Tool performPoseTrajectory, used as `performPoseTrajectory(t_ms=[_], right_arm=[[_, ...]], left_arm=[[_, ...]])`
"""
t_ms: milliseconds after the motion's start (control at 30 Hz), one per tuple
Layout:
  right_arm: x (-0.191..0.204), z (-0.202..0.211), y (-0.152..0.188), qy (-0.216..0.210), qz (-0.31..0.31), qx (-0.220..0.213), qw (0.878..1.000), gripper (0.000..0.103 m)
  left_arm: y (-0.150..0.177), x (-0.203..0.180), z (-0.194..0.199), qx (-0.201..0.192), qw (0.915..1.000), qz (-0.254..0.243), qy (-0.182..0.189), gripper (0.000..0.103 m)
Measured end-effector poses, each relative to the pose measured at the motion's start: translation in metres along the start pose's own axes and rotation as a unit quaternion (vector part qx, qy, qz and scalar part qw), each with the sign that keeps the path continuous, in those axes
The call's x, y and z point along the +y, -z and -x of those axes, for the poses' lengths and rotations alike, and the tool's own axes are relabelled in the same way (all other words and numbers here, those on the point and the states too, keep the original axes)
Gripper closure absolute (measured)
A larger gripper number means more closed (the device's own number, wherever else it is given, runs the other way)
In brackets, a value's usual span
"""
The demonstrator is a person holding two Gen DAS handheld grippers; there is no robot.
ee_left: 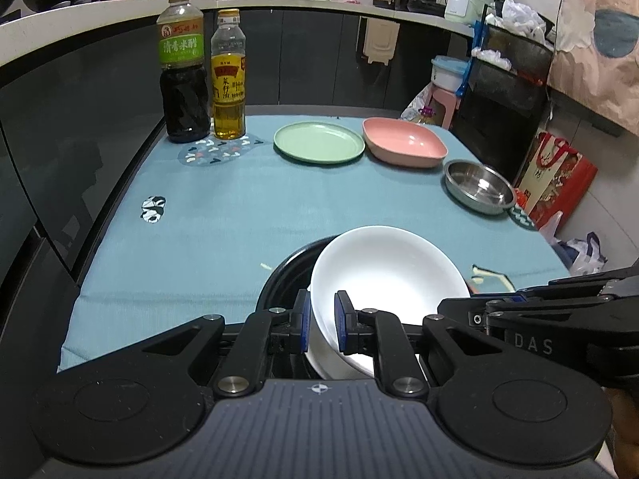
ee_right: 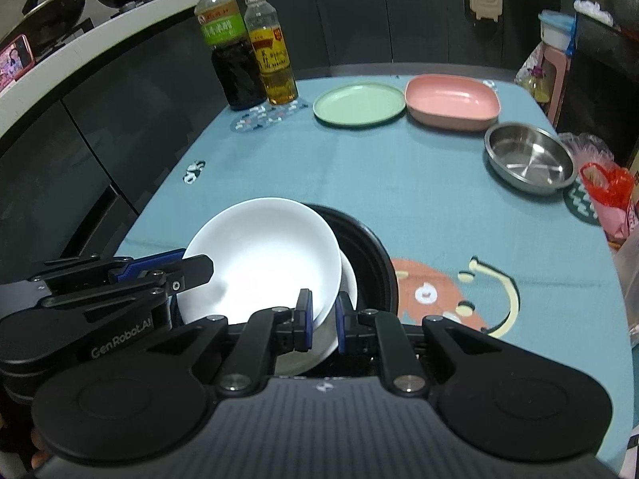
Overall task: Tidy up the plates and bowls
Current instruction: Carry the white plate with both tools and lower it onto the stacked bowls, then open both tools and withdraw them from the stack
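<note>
both grippers, left gripper (ee_left: pixel 322 321) and right gripper (ee_right: pixel 322 321), clamp white bowl (ee_left: pixel 383 271) rim over black dish (ee_left: pixel 287 275); next: lower, release.

A white bowl (ee_left: pixel 383 275) sits tilted, its rim pinched on two sides, above a black dish (ee_left: pixel 285 279) at the table's six o'clock edge. At twelve o'clock lies a flat green plate (ee_left: pixel 318 141), just beside a squarish pink dish (ee_left: pixel 403 141). At two o'clock, an empty steel bowl (ee_left: pixel 479 185) stands upright.
</note>
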State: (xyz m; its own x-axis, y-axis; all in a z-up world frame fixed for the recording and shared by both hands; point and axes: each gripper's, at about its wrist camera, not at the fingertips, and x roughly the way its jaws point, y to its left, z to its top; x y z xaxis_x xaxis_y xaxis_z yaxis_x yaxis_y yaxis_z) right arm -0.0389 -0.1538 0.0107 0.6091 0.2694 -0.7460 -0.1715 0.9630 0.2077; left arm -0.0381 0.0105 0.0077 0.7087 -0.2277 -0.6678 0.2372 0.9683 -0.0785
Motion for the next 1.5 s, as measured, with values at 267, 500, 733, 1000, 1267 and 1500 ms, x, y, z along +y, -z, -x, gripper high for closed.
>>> performPoseTrajectory(t_ms=[267, 500, 733, 1000, 1267, 1500], right_arm=[[-0.001, -0.008, 0.003, -0.009, 0.002, 0.013, 1.0, 0.103], [0.0, -0.006, 0.005, -0.005, 0.012, 0.007, 1.0, 0.103], [-0.004, -0.005, 0.004, 0.0, 0.008, 0.003, 1.0, 0.103], [-0.01, -0.003, 0.003, -0.005, -0.002, 0.002, 1.0, 0.103], [-0.019, -0.004, 0.004, -0.005, -0.015, 0.004, 1.0, 0.103], [-0.017, 0.0, 0.0, -0.01, -0.009, -0.004, 1.0, 0.103]], left_arm=[[0.005, 0.003, -0.009, 0.025, 0.9997, 0.002, -0.008, 0.091], [0.009, 0.005, -0.014, 0.035, 0.9993, -0.001, -0.009, 0.091], [0.01, 0.003, -0.013, 0.032, 0.9994, -0.008, -0.007, 0.091], [0.01, 0.003, -0.014, 0.031, 0.9995, -0.008, -0.007, 0.091], [0.009, 0.005, -0.015, 0.043, 0.999, -0.001, -0.006, 0.091], [0.003, 0.006, -0.005, 0.024, 0.9997, -0.004, -0.003, 0.091]])
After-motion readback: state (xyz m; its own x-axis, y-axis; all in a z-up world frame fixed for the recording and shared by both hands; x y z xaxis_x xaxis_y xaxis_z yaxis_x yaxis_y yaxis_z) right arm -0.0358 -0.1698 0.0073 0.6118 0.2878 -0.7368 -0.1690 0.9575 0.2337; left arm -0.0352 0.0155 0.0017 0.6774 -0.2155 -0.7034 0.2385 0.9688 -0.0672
